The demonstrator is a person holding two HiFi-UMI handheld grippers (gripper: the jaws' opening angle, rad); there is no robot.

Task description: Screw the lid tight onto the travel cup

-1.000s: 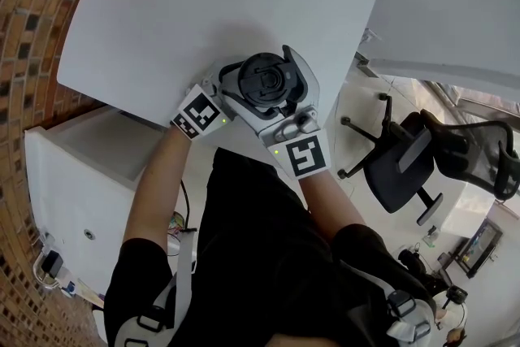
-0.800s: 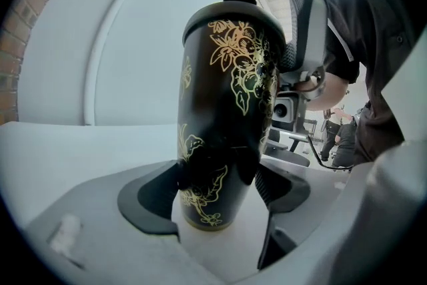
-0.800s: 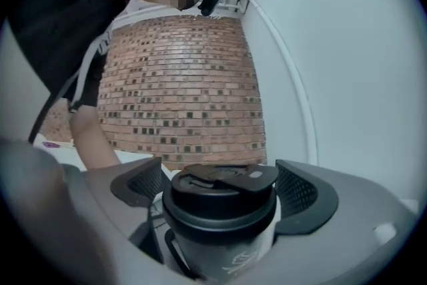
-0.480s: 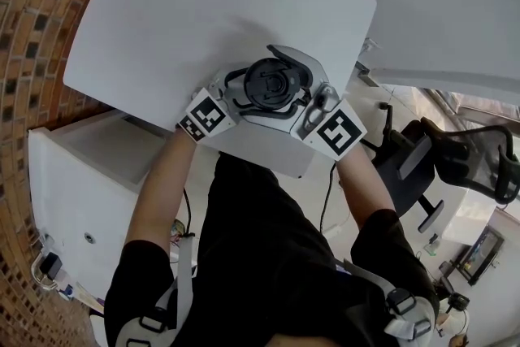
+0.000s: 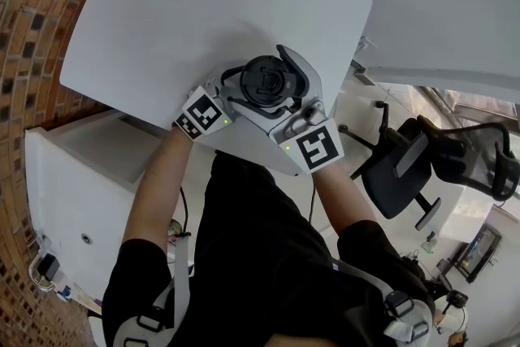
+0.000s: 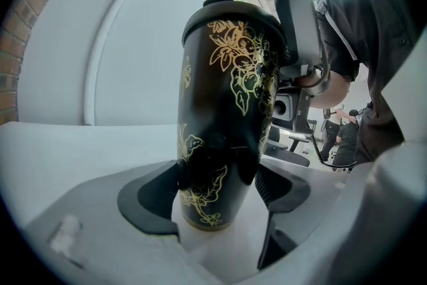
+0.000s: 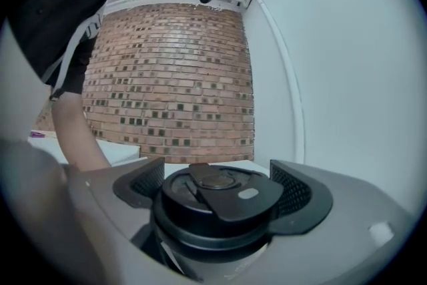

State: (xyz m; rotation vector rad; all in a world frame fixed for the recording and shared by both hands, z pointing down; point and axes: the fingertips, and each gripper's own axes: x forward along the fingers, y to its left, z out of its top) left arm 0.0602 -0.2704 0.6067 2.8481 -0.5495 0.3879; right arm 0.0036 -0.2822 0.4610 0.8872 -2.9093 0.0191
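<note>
The travel cup, black with gold flower drawings, is standing on the white table, close to the edge nearest the person. The left gripper is gripping the cup's lower body, its two jaws pressing against opposite sides just above the cup's base. The black lid is sitting on top of the cup, its flip tab lying across the middle; the right gripper is reaching over the cup's top, its jaws clamping tight against the lid's rim from either side. In the head view both grippers are crowding round the cup, the left one coming in at the cup's left and the right one at the cup's lower right. A brick wall is showing beyond the cup in the right gripper view; an office chair is standing well to the right of the cup, off the table.
</note>
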